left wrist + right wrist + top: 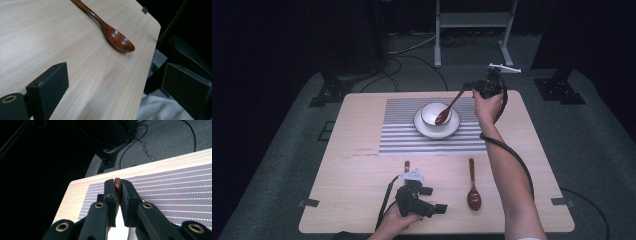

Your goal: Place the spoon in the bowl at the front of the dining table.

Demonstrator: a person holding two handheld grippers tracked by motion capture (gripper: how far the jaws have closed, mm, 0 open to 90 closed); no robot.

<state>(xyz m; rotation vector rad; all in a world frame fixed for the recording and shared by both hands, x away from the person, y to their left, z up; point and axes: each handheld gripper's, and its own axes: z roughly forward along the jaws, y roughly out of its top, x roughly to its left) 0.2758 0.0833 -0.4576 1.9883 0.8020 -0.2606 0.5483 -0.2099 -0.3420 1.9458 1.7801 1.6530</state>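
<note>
My right gripper (pixel 470 87) hovers over the far right of the table, shut on the handle of a red-brown spoon (pixel 452 104). That spoon slants down, its scoop end inside the white bowl (pixel 431 112) on a white plate (pixel 453 131). In the right gripper view the pads of my right gripper (pixel 117 185) pinch the handle end (pixel 117 191). My left gripper (pixel 435 199) rests near the front edge, open and holding nothing. A second spoon (pixel 472 187) lies to its right, also visible as the spoon (pixel 110 32) beyond my left gripper (pixel 116 72).
The plate sits on a striped placemat (pixel 402 135) at the table's far middle. A third spoon handle (pixel 406 165) pokes out behind the left gripper. Cables and a metal frame (pixel 472 20) stand on the floor beyond the table.
</note>
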